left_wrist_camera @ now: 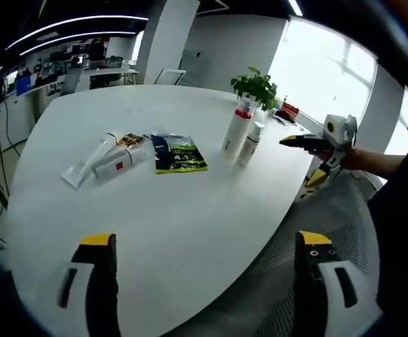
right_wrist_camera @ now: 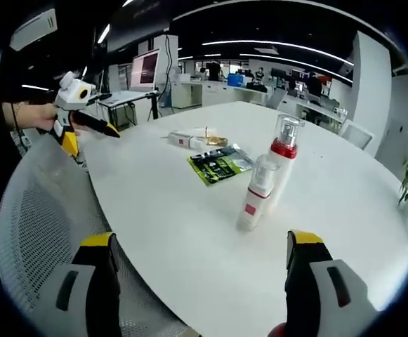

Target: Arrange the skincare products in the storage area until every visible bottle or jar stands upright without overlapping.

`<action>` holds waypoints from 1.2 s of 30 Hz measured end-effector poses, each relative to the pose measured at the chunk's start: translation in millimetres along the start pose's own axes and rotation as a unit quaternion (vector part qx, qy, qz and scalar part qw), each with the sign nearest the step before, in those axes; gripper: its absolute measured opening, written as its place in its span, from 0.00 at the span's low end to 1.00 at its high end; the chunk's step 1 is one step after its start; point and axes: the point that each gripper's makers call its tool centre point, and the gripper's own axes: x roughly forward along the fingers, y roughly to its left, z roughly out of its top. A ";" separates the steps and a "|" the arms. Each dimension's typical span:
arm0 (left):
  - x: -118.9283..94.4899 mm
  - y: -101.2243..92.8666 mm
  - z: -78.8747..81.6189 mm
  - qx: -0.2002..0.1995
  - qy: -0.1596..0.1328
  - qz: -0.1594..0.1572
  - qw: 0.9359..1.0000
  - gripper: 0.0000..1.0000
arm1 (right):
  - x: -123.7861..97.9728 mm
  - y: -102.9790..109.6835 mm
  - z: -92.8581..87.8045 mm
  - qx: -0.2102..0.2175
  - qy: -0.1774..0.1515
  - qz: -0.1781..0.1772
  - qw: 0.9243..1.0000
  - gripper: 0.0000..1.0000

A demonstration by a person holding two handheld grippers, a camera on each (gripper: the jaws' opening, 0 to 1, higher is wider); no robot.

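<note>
- White tabletop (left_wrist_camera: pixel 189 210): its near rim curves just past both claws, with wide bare surface.
- Tall bottle (right_wrist_camera: pixel 282 158) and short bottle (right_wrist_camera: pixel 256 193) stand upright, touching or overlapping; which is unclear.
- Tubes (left_wrist_camera: pixel 102 161) and a green sachet (left_wrist_camera: pixel 178 154) lie flat, labels unreadable.
- Left claw (left_wrist_camera: pixel 204 246) and right claw (right_wrist_camera: pixel 200 242) gape wide, empty, well short of the bottles.

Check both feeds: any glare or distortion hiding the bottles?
Left gripper view: blown-out window behind the two upright bottles, but they stay readable; fisheye bends the table edge. Right gripper view: even lighting, bottles sharp.
</note>
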 end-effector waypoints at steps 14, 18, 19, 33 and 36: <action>-4.0 6.8 -8.8 0.004 0.005 -0.016 1.000 0.98 | 9.2 13.1 -2.8 0.010 0.016 -0.018 1.000 0.98; -4.1 6.4 -9.6 -0.007 -0.001 -0.010 1.000 0.98 | 7.5 10.8 -1.2 0.007 0.018 -0.019 1.000 0.97; -3.7 4.1 -9.7 -0.008 -0.003 -0.010 1.000 0.98 | 8.0 10.1 -2.4 0.003 0.021 -0.019 1.000 0.97; 4.3 16.6 -0.2 -0.007 -0.006 -0.003 1.000 0.97 | 8.9 19.1 -10.9 0.020 0.028 -0.011 0.999 0.96; 2.7 27.6 4.5 -0.012 -0.010 0.005 1.000 0.96 | 8.5 21.6 -9.4 0.012 0.033 -0.005 0.999 0.95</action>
